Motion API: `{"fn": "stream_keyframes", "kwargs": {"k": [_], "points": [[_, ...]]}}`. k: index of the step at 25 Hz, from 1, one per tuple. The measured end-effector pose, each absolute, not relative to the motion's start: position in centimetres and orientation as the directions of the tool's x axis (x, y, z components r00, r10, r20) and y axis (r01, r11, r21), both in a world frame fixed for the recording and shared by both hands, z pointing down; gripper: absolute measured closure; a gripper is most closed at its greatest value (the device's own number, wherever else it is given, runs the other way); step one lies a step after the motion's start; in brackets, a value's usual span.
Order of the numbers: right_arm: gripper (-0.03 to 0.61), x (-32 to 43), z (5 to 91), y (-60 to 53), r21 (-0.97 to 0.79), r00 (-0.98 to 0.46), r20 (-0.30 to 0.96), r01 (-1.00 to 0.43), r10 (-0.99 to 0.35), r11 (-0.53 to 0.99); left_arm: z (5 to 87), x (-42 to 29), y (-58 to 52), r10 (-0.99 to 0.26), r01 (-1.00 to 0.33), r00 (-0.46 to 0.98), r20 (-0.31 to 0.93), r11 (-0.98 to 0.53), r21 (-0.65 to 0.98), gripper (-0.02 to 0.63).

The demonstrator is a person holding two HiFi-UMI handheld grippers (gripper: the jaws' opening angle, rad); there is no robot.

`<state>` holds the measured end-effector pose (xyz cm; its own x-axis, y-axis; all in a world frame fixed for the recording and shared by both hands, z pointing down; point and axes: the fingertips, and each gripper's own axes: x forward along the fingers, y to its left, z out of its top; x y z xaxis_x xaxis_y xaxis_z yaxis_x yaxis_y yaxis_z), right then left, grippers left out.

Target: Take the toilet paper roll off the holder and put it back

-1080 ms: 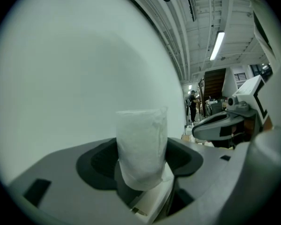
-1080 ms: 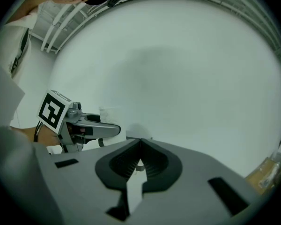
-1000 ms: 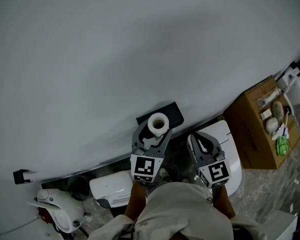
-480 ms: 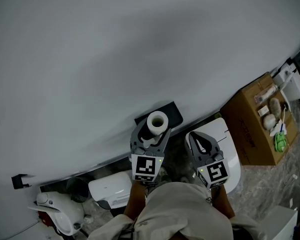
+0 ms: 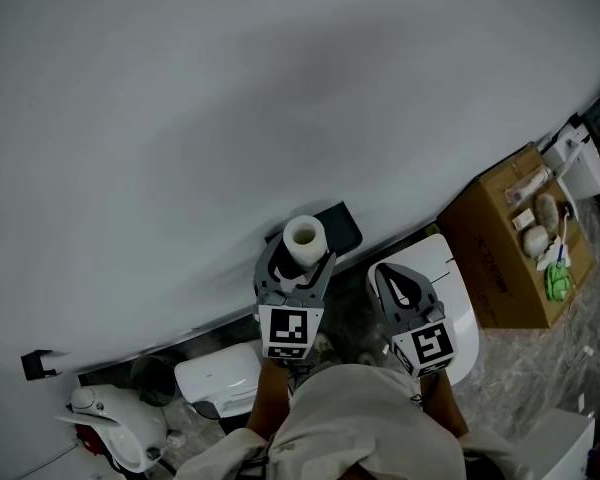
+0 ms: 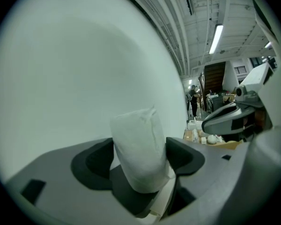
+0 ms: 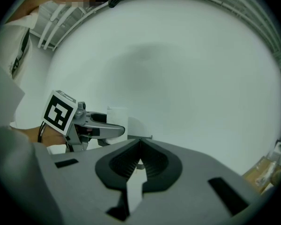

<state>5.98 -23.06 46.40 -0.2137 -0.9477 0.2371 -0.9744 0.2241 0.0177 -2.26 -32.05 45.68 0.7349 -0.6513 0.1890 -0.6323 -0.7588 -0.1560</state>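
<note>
The left gripper is spreading its jaws; they are standing wide, one dark pad on each side of the toilet paper roll. The roll is standing upright between them, filling most of the gap, its lower end sinking into the hollow between the pads. Whether either pad is touching the paper is hard to tell, but the jaws are releasing rather than clamping.

In the head view the left gripper is pointing up the frame just left of centre, and the roll is showing as a white ring with a hollow core right at the jaw tips. The roll is sitting against the black holder, which is projecting from the pale wall just to the roll's right.

The right gripper is keeping its jaws clenched together, ribbed pads meeting along a thin seam, with nothing caught between them. In the head view the right gripper is sitting to the right of the left one and slightly lower in the frame, apart from the roll and the holder, over a white fixture.

The right gripper view is also catching the left gripper's marker cube at the left of the frame.

Farther out, a cardboard box holding small items is sitting at the right edge of the head view, on a mottled floor.
</note>
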Motion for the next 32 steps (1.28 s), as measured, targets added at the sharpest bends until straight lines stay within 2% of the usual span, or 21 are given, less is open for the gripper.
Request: {"fn": "stream_keyframes", "kwargs": {"k": [10,32], "points": [[0.580,6.2,46.2,-22.8,0.015,-0.225,0.235,-0.972,-0.945,0.235,45.6,-2.6,-31.9,-0.670,-0.649,0.715,0.199,-0.742,-0.166,0.270],[0.581,4.3,44.9,-20.8,0.020,-0.354,0.186,-0.931,-0.917,0.364,42.1,-6.0,-26.3,-0.726,-0.709,0.681,0.096,-0.686,-0.163,0.273]]}}
